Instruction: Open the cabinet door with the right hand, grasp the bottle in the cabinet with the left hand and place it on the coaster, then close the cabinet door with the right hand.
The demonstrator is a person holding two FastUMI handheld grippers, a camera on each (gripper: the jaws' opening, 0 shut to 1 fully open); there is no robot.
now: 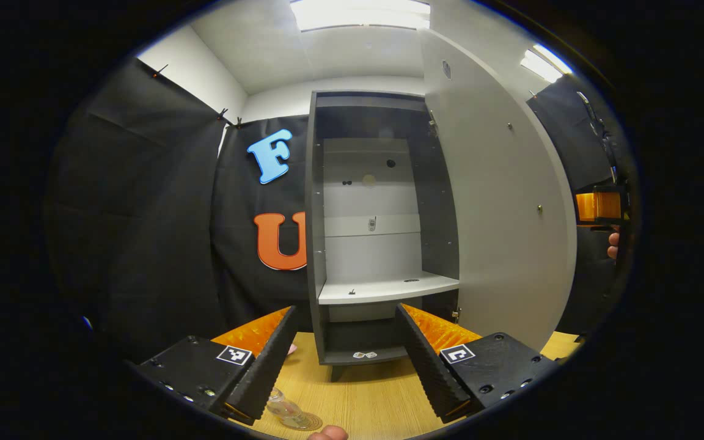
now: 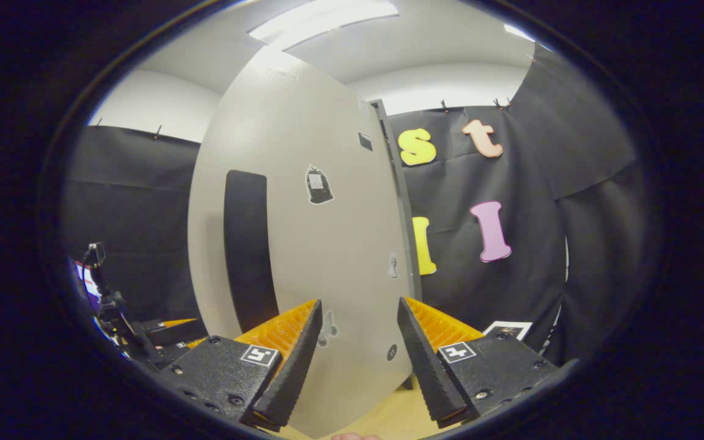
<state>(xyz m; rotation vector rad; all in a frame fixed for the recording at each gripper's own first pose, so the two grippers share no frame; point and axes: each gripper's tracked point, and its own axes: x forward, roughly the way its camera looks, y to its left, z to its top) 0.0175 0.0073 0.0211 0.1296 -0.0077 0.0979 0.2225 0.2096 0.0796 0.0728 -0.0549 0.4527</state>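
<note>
Bottle point(image 1: 286, 410): we see it at the bottom of the left gripper view, low and left of centre, a clear one on the wooden table point(image 1: 364, 397), just beside our left finger; its long axis runs slantwise across the frame, its round end toward the bottom centre at the coaster.
Coaster point(image 1: 308, 421): we make out a round rim under the bottle's end at the bottom edge; how the two touch is too small for us to tell.
Left gripper point(image 1: 346, 342): we hold its fingers wide apart with nothing between them, framing the lower part of the cabinet.
Cabinet point(image 1: 382, 244): it stands upright at the centre of the frame, open toward us; its pale shelf point(image 1: 385, 287) is bare but for small specks, with open room above it.
Cabinet door point(image 1: 498, 201): swung out at the right of the frame, its free edge toward us; in the right gripper view the door point(image 2: 303, 232) fills the centre, with a dark vertical handle strip point(image 2: 248, 244) left of centre.
Right gripper point(image 2: 358, 342): our fingers stand apart, gripping nothing, the door's face between and beyond them; whether they touch it we cannot tell.
Far right edge, left gripper view: the other gripper point(image 1: 599, 206) and a hand point(image 1: 613, 243), beyond the door's edge.
</note>
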